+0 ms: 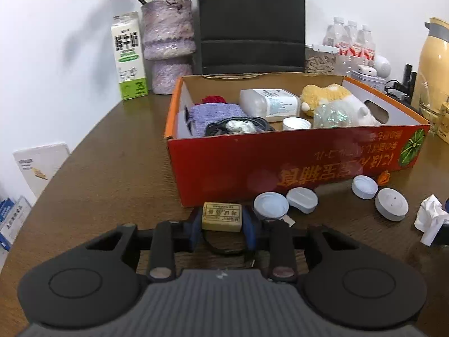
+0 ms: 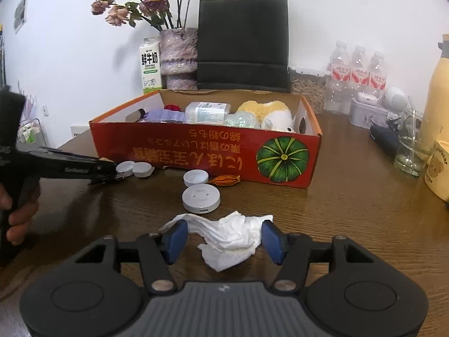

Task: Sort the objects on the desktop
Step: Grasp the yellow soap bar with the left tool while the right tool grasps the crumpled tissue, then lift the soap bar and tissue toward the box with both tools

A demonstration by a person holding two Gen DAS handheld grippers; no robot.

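My left gripper (image 1: 222, 221) is shut on a small yellowish eraser block (image 1: 222, 216), held just in front of the red cardboard box (image 1: 280, 165). The box holds a purple cloth, a cable, a clear bottle and a plush toy. My right gripper (image 2: 224, 237) is open, its blue pads on either side of a crumpled white tissue (image 2: 227, 234) on the wooden table; the tissue also shows in the left wrist view (image 1: 430, 219). White caps (image 1: 271, 205) and a round white puck (image 2: 201, 198) lie before the box. The left gripper's tip (image 2: 108, 172) shows in the right wrist view.
Behind the box stand a milk carton (image 1: 129, 56), a vase of dried roses (image 1: 168, 45), a black paper bag (image 2: 242, 42), water bottles (image 2: 357, 75), a tin (image 2: 367, 113), a glass (image 2: 412, 151) and a yellow kettle (image 1: 433, 78). A dried orange flower (image 2: 226, 180) lies by the box.
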